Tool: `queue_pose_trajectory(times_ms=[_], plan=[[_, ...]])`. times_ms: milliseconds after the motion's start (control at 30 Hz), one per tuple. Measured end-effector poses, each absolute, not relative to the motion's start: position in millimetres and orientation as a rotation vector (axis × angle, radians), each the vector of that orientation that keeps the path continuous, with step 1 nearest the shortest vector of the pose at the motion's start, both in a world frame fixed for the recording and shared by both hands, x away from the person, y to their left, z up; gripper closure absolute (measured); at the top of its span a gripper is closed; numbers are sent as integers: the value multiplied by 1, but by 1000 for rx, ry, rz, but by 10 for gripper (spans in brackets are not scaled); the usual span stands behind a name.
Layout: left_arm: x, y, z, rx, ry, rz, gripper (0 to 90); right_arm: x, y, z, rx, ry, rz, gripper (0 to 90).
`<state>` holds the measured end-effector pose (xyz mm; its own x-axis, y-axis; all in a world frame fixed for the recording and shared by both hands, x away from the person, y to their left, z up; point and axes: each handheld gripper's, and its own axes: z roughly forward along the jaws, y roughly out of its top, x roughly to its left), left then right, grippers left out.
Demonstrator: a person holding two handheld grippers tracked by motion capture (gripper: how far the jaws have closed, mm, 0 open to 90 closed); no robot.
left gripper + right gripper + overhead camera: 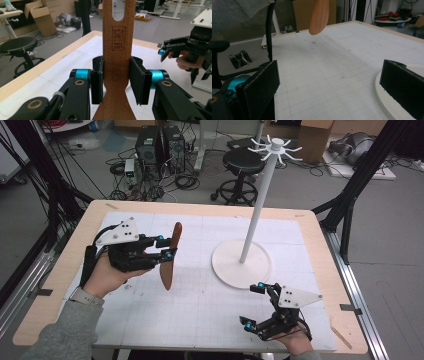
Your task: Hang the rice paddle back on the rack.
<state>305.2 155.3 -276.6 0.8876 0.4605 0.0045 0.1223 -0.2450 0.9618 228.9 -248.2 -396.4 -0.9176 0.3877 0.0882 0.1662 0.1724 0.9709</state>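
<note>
Nearest, at the table's near edge on the right: right gripper (252,306), jaws spread wide with nothing between them, resting low over the white gridded mat (200,310). Just beyond it, close to the upper jaw, the round white base of the hanger stand (242,263), pole rising tilted toward the far edge and ending in a crown of short hooks.

Across on the left, a little farther out: left gripper (167,248), held up off the mat in a grey-sleeved hand, jaws drawn in narrow and clamped on a wooden spatula (170,257). Pads (96,81) pressed against both edges of the handle's neck, just below a stamped maker's mark (slotted hanging hole above that). Spatula nearly upright, leaning slightly, blade end down and clear of the mat.

Farthest back, past the table: black stool (243,162), computer towers (160,145) and loose cables on the floor.
</note>
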Motion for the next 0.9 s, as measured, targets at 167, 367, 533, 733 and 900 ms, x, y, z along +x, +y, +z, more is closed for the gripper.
queue_pose_trajectory(times_ms=[167,367,533,733,900], plan=[[310,151,-266,1783,421,320,650,225,-253,-396,510,2211,1876,15],[320,146,-256,1774,412,308,650,225,-257,-395,522,2179,1893,15],[328,144,-252,1761,422,284,650,225,-260,-396,538,2158,1910,15],[334,136,-243,1769,421,271,651,226,-261,-398,552,2160,1923,15],[340,126,-232,1788,395,261,651,227,-262,-398,557,2163,1926,15]])
